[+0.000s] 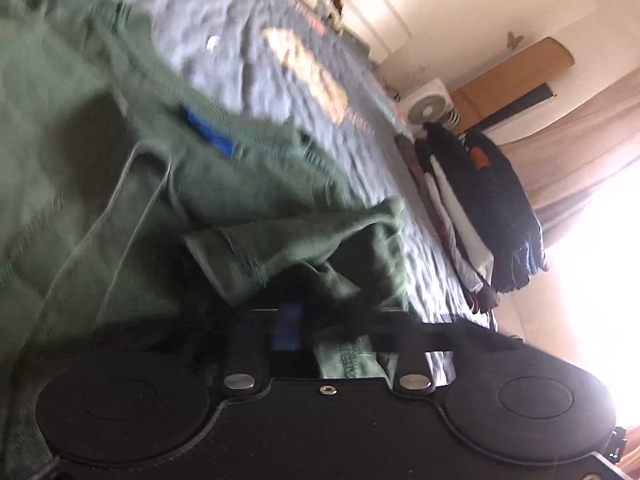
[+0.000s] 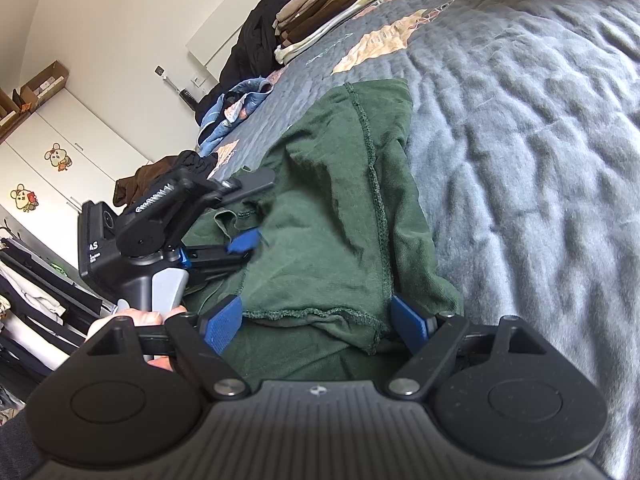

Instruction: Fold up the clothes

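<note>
Green garment (image 2: 340, 216) lies rumpled on the grey quilted bed (image 2: 520, 160). Right tongs (image 2: 316, 326) spread wide at its near hem. Left tongs (image 2: 240, 246) pinch a fold of the green garment. Lettering on the left tool's black body is too small to read. The left view alone, blurred, shows a white fan (image 1: 428, 110) and hanging dark clothes (image 1: 500, 208); the right view alone shows folded clothes (image 2: 332, 12).

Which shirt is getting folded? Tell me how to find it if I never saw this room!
Look at the big bed with the grey quilt. Near its front edge lies a dark green shirt, between the open right gripper and the left gripper pinching its edge. The folded clothes stacked at the far end are brown and cream, and the crumpled jeans are blue; only this one is green.
</note>
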Demonstrator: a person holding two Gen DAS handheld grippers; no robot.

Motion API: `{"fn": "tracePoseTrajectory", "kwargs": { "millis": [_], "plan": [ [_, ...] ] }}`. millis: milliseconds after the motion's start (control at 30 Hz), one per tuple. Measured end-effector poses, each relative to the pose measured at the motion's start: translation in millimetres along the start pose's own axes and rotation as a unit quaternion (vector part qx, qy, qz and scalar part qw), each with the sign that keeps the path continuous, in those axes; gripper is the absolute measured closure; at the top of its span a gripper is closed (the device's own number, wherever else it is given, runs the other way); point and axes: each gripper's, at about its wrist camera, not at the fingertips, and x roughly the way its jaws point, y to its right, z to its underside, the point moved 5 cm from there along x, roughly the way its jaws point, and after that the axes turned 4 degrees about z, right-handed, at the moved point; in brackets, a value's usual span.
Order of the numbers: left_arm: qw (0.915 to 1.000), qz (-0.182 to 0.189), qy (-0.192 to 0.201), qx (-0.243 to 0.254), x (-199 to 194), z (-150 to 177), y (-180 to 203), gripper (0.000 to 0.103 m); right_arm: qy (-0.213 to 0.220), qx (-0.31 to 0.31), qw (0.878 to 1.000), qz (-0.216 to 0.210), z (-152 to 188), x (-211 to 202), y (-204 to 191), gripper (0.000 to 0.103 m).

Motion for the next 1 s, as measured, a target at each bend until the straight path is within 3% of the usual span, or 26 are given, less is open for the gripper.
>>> {"fn": "tracePoseTrajectory", "kwargs": {
  "millis": [167, 267, 400, 800, 900, 1000],
  "plan": [
    [0.9989, 0.033, 0.032, 0.006, -18, 9, 3, 0.084, -0.002, 0.007, 1.000, -0.005, -2, -3, 1, 0.021],
    [0.9991, 0.026, 0.031, 0.009, -27, 13, 1, 0.084, -0.001, 0.024, 1.000, -0.012, -7, -9, 3, 0.021],
    [0.9990, 0.032, 0.029, 0.014, -36, 16, 5, 0.084, 0.041, 0.057, 0.997, -0.040, -36, -26, 13, 0.021],
    [0.9995, 0.010, 0.014, 0.027, -25, 18, 0, 0.082, 0.012, 0.024, 0.997, -0.071, -138, 67, 25, 0.021],
    [0.9992, 0.003, 0.010, 0.037, -24, 16, 1, 0.082, -0.001, -0.015, 0.998, -0.053, -131, 78, 25, 0.021],
    [0.9986, -0.001, 0.005, 0.053, -24, 17, 3, 0.081, 0.017, -0.025, 0.996, -0.079, -124, 71, 36, 0.021]
  ]
}}
